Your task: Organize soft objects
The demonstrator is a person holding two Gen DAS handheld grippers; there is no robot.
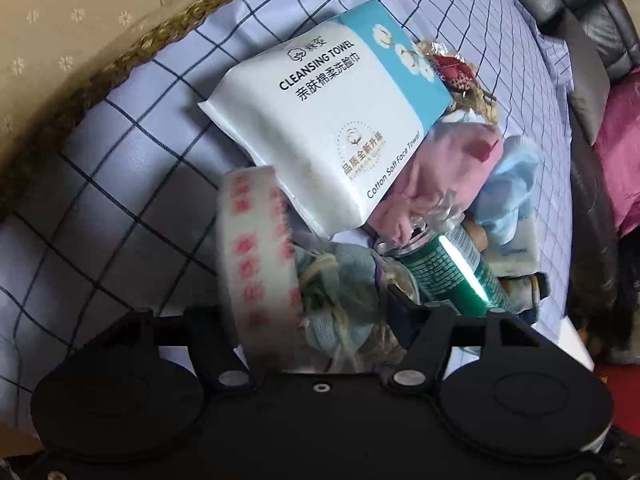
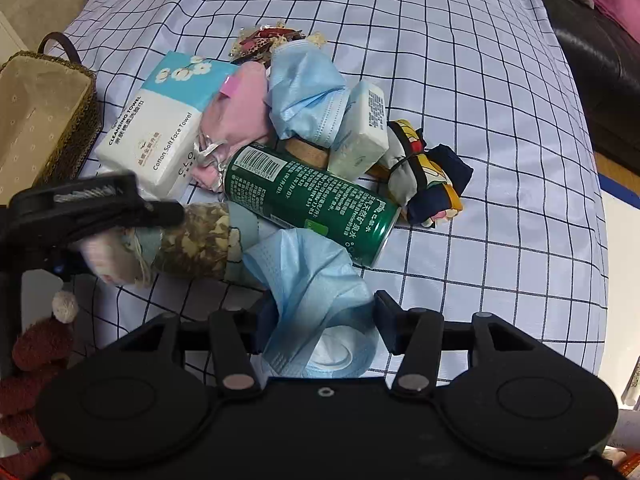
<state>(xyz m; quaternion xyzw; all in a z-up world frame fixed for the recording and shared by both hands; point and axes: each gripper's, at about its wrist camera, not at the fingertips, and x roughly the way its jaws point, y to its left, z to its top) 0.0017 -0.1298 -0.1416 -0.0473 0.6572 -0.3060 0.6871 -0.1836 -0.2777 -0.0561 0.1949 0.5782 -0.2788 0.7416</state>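
Across the checked bed sheet we see a pile of soft things, with the lined basket at its left edge; the cleansing towel pack lies nearest the basket, touching the pink cloth; the green can rests below them; our right tool is clamped on a blue face mask; our left tool pinches a taped cloth bundle, its jaws narrow.

Both tongs pitched steeply down, left tongs and right tongs each clamped.
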